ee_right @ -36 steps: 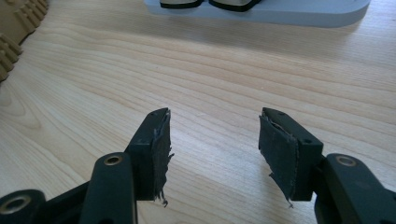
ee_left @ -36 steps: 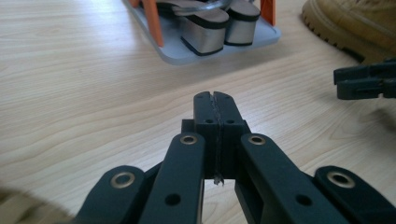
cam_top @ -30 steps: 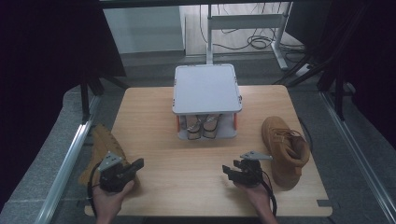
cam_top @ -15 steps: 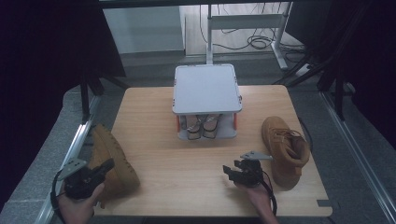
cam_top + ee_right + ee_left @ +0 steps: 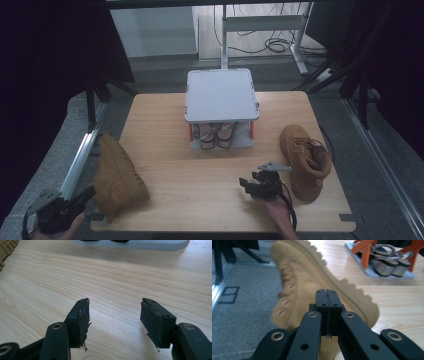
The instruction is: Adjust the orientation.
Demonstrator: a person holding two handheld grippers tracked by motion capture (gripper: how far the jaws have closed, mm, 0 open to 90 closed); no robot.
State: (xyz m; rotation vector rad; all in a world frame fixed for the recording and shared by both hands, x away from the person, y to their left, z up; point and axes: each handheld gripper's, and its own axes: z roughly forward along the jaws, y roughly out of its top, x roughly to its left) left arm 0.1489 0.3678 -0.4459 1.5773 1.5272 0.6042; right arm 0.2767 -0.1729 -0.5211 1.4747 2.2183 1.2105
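High view: the left gripper (image 5: 75, 204) has pulled back off the worktop (image 5: 165, 165) corner, jaws closed on nothing, leaving the left boot (image 5: 117, 172) lying (sole inward) at the edge; right gripper (image 5: 261, 184) waits open.

— What sort of room have we got here?
— A lab test bay: dark curtains (image 5: 55, 45) hang left of the left gripper (image 5: 62, 212), metal frame legs (image 5: 260, 30) and loose cables (image 5: 280, 46) lie far beyond it.
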